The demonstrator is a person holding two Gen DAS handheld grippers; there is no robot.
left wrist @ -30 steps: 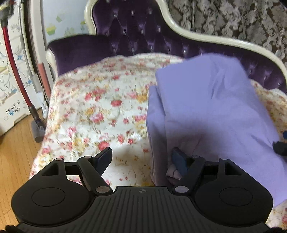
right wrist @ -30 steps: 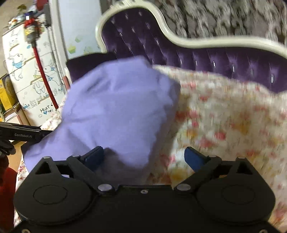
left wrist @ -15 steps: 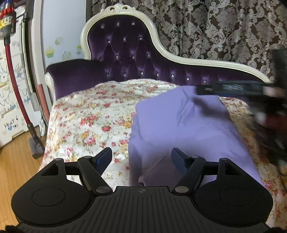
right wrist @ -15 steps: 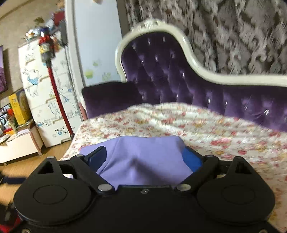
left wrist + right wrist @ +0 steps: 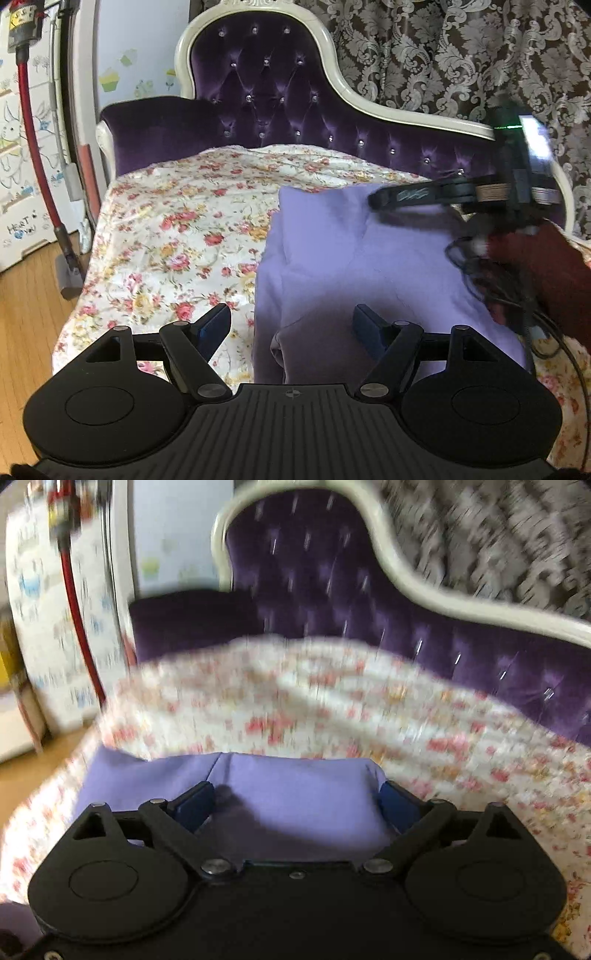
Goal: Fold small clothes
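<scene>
A lavender garment (image 5: 369,273) lies folded on the flower-print sheet (image 5: 177,236) of a purple sofa. My left gripper (image 5: 291,325) is open and empty, hovering over the garment's near edge. My right gripper (image 5: 297,799) is open above the garment's far part (image 5: 295,782), which shows between its fingers. In the left wrist view the right gripper (image 5: 384,199) reaches in from the right over the cloth, held by a hand in a dark red sleeve. The right wrist view is motion-blurred.
The tufted purple sofa back (image 5: 280,96) with a cream frame rises behind. A red stick vacuum (image 5: 33,140) leans at the left by a white cabinet. Wooden floor (image 5: 22,314) lies left of the sofa. Patterned curtains (image 5: 461,55) hang behind.
Both grippers have let the garment go and pulled back and up; it has dropped flat onto the sheet. The right gripper has swung over the cloth's far side.
</scene>
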